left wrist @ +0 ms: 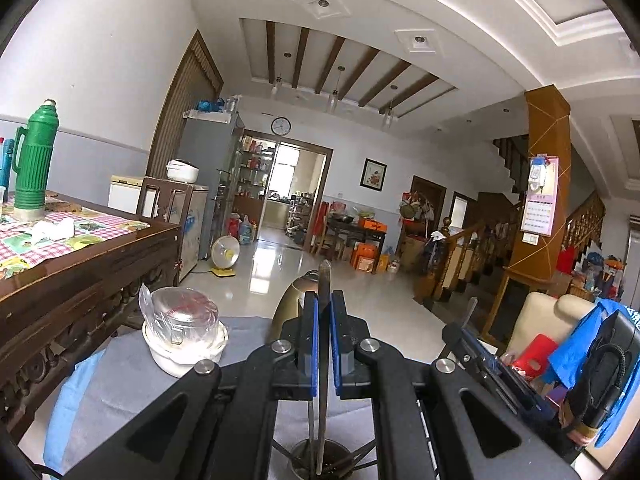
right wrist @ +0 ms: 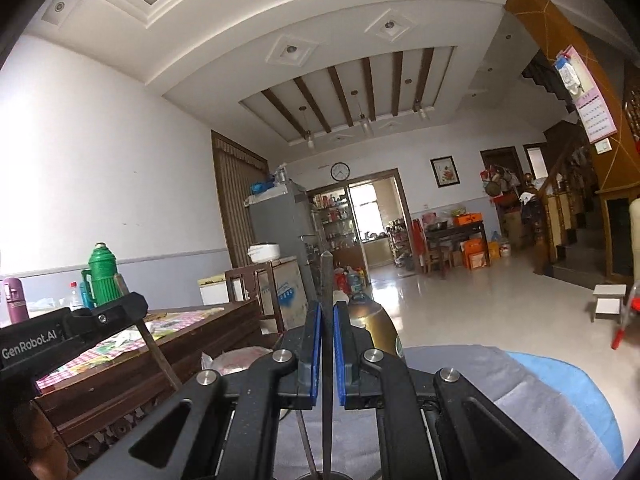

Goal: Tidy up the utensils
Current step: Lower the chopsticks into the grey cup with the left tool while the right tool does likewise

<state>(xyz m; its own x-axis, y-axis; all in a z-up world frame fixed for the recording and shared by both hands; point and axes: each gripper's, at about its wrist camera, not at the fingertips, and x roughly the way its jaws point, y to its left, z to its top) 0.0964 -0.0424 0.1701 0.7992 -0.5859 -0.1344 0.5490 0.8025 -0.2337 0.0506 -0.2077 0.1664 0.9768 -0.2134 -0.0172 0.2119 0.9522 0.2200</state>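
In the left wrist view my left gripper [left wrist: 324, 300] is shut on a thin dark chopstick [left wrist: 324, 280] that stands upright between the blue pads [left wrist: 314, 344]. The stick's lower end reaches down into a metal holder cup [left wrist: 298, 458] with several other sticks in it. My right gripper [right wrist: 327, 308] is likewise shut on an upright dark chopstick [right wrist: 326, 276], above the holder cup's rim [right wrist: 340, 475]. Each gripper also shows in the other's view: the right gripper [left wrist: 466, 330] with its stick [left wrist: 472, 308], and the left gripper [right wrist: 120, 306] with a brown stick [right wrist: 154, 346].
A white bowl under plastic wrap [left wrist: 184, 332] and a golden kettle [left wrist: 290, 300] stand on the grey cloth [left wrist: 120, 384]. A carved wooden table [left wrist: 88, 268] with a green thermos [left wrist: 34, 160] is at the left. A cream chair with blue cloth [left wrist: 536, 320] is at the right.
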